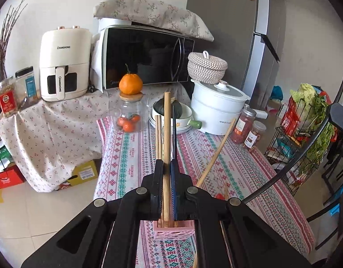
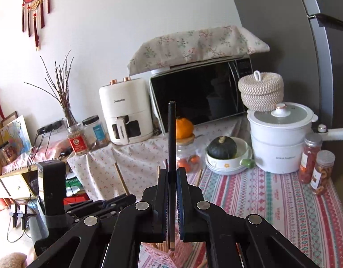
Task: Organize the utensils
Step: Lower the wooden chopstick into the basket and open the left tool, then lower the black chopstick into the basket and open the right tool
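Observation:
My left gripper (image 1: 166, 163) is shut on a pale wooden chopstick (image 1: 167, 129) that stands upright, its lower end down in the pink lattice holder (image 1: 173, 231) on the patterned tablecloth. A second wooden chopstick (image 1: 158, 138) and a dark one (image 1: 174, 131) rise close beside it, and a bamboo chopstick (image 1: 216, 151) leans out to the right. In the right wrist view my right gripper (image 2: 172, 172) is shut on a black chopstick (image 2: 172, 138), held upright with its light tip just over the pink holder (image 2: 159, 255). The left gripper's black linkage (image 2: 100, 205) shows at the lower left there.
Behind the holder stand a glass jar (image 1: 130, 116) with an orange on its lid, a bowl stack (image 1: 171, 120) holding a dark squash, a white pot (image 1: 218, 109), a woven basket (image 1: 207, 67) and snack jars (image 1: 244, 125). A chair back (image 1: 327, 134) and wire rack (image 1: 294, 134) are at the right.

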Demonstrator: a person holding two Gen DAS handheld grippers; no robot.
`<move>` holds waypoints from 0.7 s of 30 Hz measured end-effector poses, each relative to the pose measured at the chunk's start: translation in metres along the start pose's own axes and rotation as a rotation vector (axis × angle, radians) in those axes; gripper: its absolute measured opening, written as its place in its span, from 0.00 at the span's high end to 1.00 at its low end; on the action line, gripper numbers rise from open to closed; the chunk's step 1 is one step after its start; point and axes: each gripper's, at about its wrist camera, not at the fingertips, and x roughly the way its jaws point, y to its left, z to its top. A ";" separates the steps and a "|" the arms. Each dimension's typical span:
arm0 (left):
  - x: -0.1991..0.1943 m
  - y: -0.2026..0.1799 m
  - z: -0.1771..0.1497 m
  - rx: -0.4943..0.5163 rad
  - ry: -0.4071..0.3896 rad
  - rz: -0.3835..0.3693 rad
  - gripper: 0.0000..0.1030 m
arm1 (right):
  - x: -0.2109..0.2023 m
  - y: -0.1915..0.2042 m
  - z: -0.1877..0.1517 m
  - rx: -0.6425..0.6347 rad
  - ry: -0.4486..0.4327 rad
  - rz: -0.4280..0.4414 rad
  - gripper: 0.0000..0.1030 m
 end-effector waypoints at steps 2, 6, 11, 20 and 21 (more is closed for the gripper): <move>0.005 0.003 -0.002 -0.020 0.003 -0.008 0.94 | 0.005 0.002 0.000 0.006 0.002 0.005 0.95; 0.010 0.007 -0.002 -0.061 0.028 -0.017 0.85 | 0.017 0.007 -0.003 0.005 0.009 -0.005 0.95; 0.000 0.018 -0.002 -0.129 0.016 -0.018 0.42 | 0.028 0.012 -0.007 -0.003 0.021 -0.002 0.95; -0.013 0.035 -0.014 -0.161 0.085 0.066 0.33 | 0.036 0.012 -0.006 0.008 0.004 -0.016 0.95; -0.013 0.035 -0.016 -0.151 0.093 0.078 0.33 | 0.037 0.011 -0.006 0.012 0.000 -0.017 0.95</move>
